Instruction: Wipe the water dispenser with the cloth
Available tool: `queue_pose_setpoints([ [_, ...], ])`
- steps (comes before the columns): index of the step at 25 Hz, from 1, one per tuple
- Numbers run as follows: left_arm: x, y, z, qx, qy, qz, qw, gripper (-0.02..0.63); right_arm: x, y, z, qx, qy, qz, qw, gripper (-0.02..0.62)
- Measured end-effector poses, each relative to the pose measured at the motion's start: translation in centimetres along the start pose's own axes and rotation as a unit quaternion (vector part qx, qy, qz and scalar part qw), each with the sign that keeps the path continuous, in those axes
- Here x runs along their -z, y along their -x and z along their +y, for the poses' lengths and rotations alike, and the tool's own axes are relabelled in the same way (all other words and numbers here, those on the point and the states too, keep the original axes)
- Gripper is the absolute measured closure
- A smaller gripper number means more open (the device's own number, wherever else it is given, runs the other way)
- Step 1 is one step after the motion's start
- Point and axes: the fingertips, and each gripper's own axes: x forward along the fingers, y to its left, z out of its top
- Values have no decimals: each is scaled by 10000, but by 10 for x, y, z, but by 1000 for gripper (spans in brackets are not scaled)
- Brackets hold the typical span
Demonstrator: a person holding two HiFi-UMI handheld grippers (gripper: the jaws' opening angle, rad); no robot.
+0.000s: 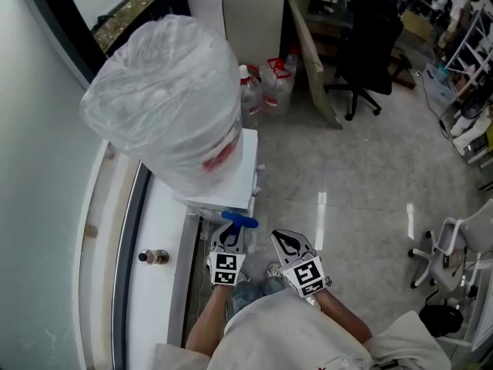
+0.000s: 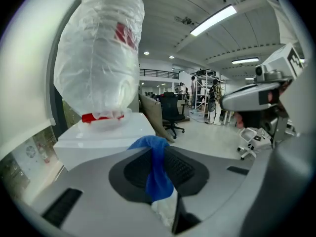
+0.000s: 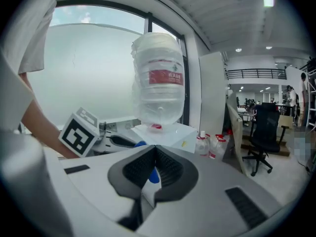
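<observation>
The white water dispenser (image 1: 231,177) stands by the window with a large plastic-wrapped bottle (image 1: 166,99) on top. My left gripper (image 1: 229,236) sits just in front of its near edge, shut on a blue cloth (image 1: 240,220). In the left gripper view the cloth (image 2: 158,177) hangs between the closed pads of the left gripper (image 2: 159,154), with the dispenser top (image 2: 106,135) and bottle (image 2: 98,53) beyond. My right gripper (image 1: 283,241) is beside the left one, shut, with nothing held. In its own view the right gripper (image 3: 155,149) points at the dispenser (image 3: 165,132).
A white window ledge (image 1: 158,230) runs along the left with a small bottle (image 1: 152,257) on it. Water jugs (image 1: 266,83) stand on the floor behind the dispenser, next to a leaning board (image 1: 312,52). A black office chair (image 1: 368,45) and a white chair (image 1: 451,245) stand further right.
</observation>
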Motion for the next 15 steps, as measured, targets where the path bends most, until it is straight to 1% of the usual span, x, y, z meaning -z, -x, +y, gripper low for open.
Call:
queue_pose_setpoints([
  [5,-38,37,4,-255,-147,-343,9990,528,-41,-17,3,-163,166,-392,9990,580],
  [10,-69,64,10,-545,-84,-714,9959,528,-67,-27,10,-291,285,-629,9972,580],
  [15,-93,73,9,-628,-184,-969,9931,528,-94,-32,16,-367,379,-855,9949,580],
])
